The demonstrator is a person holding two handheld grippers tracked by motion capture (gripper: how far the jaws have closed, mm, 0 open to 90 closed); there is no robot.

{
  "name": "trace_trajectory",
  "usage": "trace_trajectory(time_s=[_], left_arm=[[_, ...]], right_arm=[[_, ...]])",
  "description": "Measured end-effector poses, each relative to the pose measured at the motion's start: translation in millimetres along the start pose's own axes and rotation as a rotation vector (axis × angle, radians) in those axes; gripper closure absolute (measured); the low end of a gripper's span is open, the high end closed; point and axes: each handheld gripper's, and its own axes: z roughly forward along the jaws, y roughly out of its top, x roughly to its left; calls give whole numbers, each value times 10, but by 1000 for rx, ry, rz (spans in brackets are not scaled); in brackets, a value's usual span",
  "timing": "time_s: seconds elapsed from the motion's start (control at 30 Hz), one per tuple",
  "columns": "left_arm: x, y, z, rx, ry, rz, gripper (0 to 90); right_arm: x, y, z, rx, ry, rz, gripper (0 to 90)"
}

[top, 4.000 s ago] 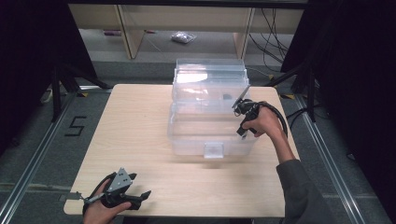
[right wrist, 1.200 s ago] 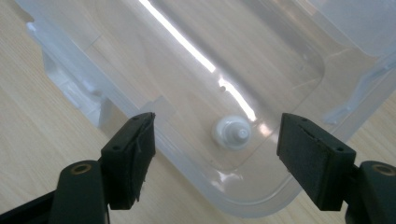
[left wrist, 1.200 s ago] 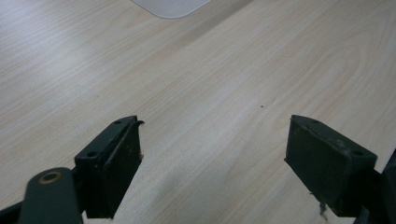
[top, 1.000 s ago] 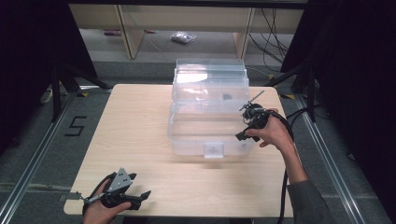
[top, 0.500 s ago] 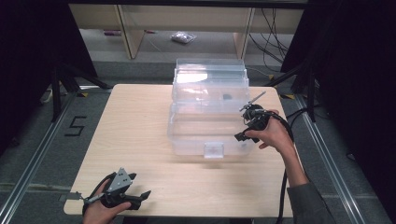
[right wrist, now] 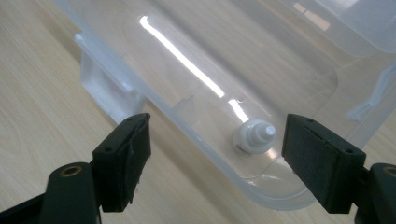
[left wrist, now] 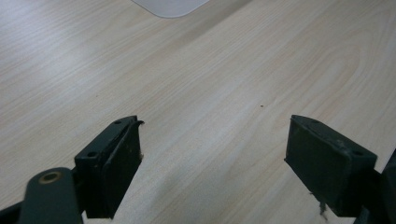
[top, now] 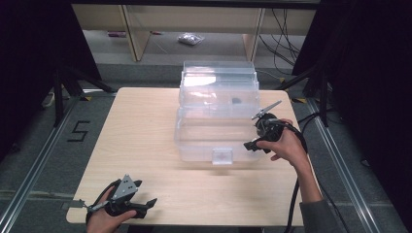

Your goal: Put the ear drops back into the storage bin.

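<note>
A clear plastic box (top: 201, 138) stands in the middle of the wooden table (top: 136, 126), its lid (top: 218, 85) up at the back. My right gripper (top: 250, 144) is at the box's front right corner, open and holding nothing. In the right gripper view the gripper (right wrist: 215, 154) hovers over the box's rounded corner (right wrist: 280, 198); a small white knob-shaped piece (right wrist: 254, 135) lies inside on the box floor between the two jaws' lines. My left gripper (top: 147, 203) rests open at the table's near left edge. In the left gripper view the gripper (left wrist: 212, 158) has bare wood under it.
The box's front latch (top: 222, 156) faces me, with a side tab (right wrist: 100, 88) visible too. A small dark item (top: 236, 101) shows through the plastic near the lid hinge. Shelving (top: 141, 29) and cables (top: 284, 29) stand beyond the table's far edge. A corner of the box (left wrist: 170, 7) shows far off.
My right gripper has come down from the box's right rim to its front right corner and tipped toward the box; over the last second it barely shifted. The left gripper stayed put.
</note>
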Motion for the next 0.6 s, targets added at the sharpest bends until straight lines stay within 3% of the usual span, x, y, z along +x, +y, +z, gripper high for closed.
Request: trace_trajectory(time_s=[0.2, 0.33, 0.5, 0.53, 0.6], left_arm=[[0, -4, 11, 0, -5, 0, 177], [-7, -4, 15, -16, -4, -8, 177], [-5, 6, 1, -6, -22, 0, 177], [-34, 5, 11, -28, -23, -22, 177], [-30, 1, 17, -28, -22, -6, 177]], right_arm=[[32, -102, 22, -7, -11, 30, 243], [69, -151, 5, -35, 20, 25, 240], [87, -174, -32, -35, 20, 31, 237], [86, -189, -59, -43, 26, 32, 237], [78, -204, -85, -51, 12, 24, 235]])
